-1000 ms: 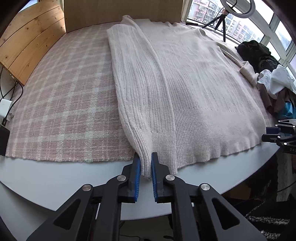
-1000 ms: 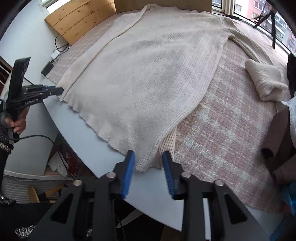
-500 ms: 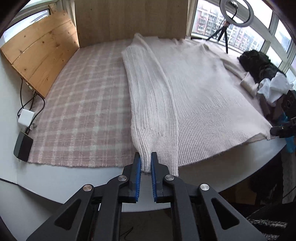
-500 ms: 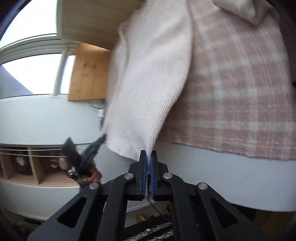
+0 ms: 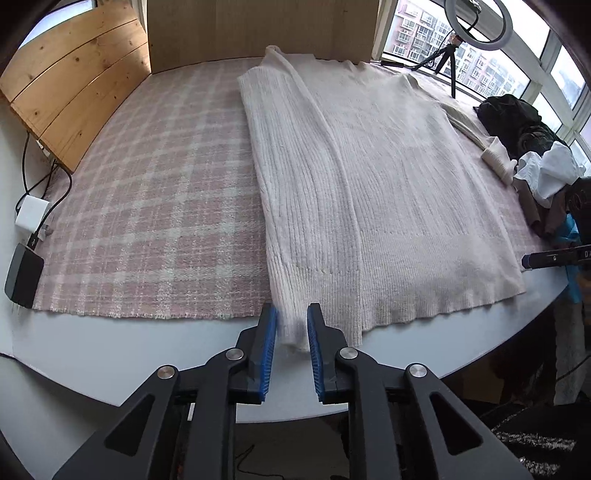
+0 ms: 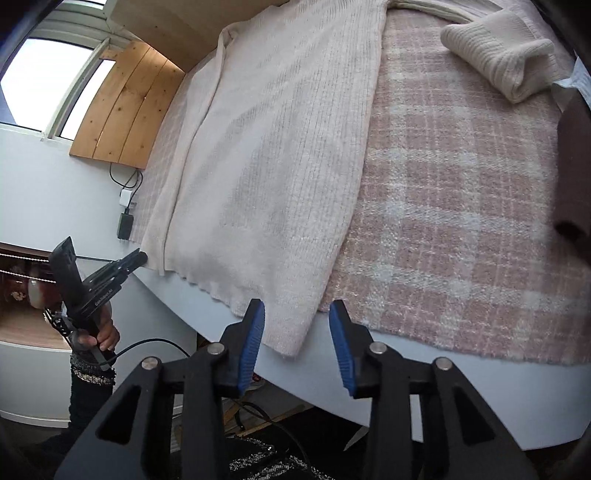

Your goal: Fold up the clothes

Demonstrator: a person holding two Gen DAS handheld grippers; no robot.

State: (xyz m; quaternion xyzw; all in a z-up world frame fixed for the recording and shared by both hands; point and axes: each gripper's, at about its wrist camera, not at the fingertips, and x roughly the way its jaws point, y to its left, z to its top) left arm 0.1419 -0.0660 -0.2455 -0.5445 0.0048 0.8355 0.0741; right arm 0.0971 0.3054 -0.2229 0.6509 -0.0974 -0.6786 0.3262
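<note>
Left wrist view shows the cream knitted sweater lying flat on a pink plaid cloth that covers most of a pale table. Its left part is folded over the body, forming a long ribbed strip running from far to near. The left gripper sits at the near hem, its blue pads parted a little with the strip's corner lying loosely between them; whether either pad touches the knit is hard to make out. At the right edge the tip of the other gripper pokes in, mostly cut off. A heap of dark and white clothes lies far right, partly cropped, with a ring light by the window behind.

From the right wrist view, the right gripper hovers at the sweater's near right corner with its jaws spread wide, gripping nothing; the corner hangs slightly over the table edge between the pads. A sleeve cuff rests on the cloth at far right. On the left, a hand holds the other gripper's handle, partly hidden by it.
</note>
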